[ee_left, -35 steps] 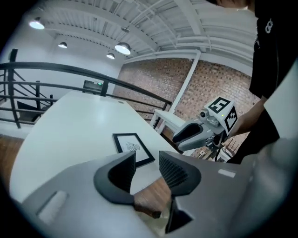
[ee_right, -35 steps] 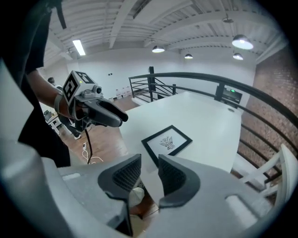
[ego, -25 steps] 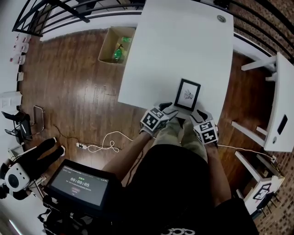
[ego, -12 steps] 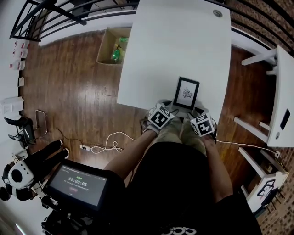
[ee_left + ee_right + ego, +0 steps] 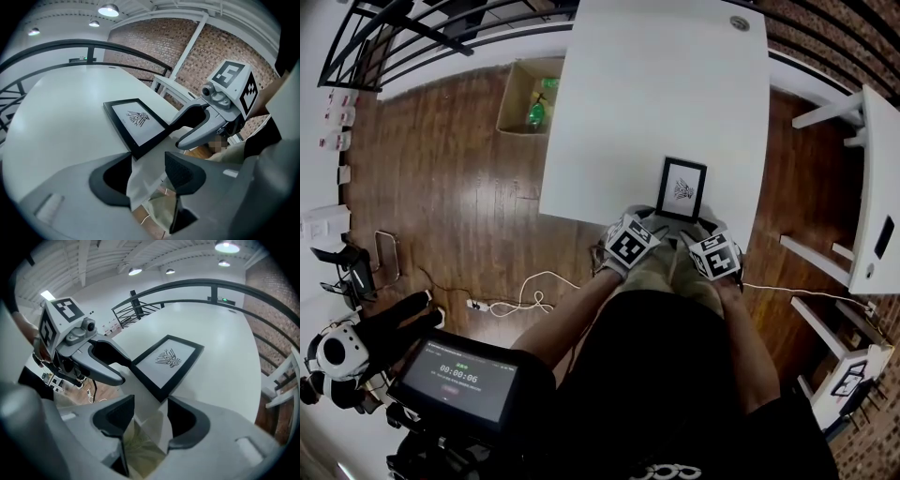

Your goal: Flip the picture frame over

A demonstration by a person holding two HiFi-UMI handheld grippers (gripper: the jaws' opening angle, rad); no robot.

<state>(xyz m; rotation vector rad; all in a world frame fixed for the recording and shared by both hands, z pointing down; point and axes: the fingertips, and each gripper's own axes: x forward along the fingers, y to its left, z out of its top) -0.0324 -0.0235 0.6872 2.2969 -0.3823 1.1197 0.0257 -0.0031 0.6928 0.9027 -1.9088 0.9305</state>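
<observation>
A black picture frame lies face up on the white table near its front edge, showing a bird drawing on white. In the left gripper view the frame lies just beyond my jaws, as in the right gripper view. My left gripper stands open at the frame's near left corner, with only the table's edge between its pads. My right gripper is at the near right corner, its jaws opening with nothing held. Each gripper sees the other: the right gripper and the left gripper.
A cardboard box with green bottles stands on the wooden floor left of the table. A white cable lies on the floor. Another white table stands at the right. A screen sits low at the left. Black railing runs behind the table.
Both grippers have drawn closer together at the frame's near edge, the left one moving right and toward the frame. The frame lies where it was.
</observation>
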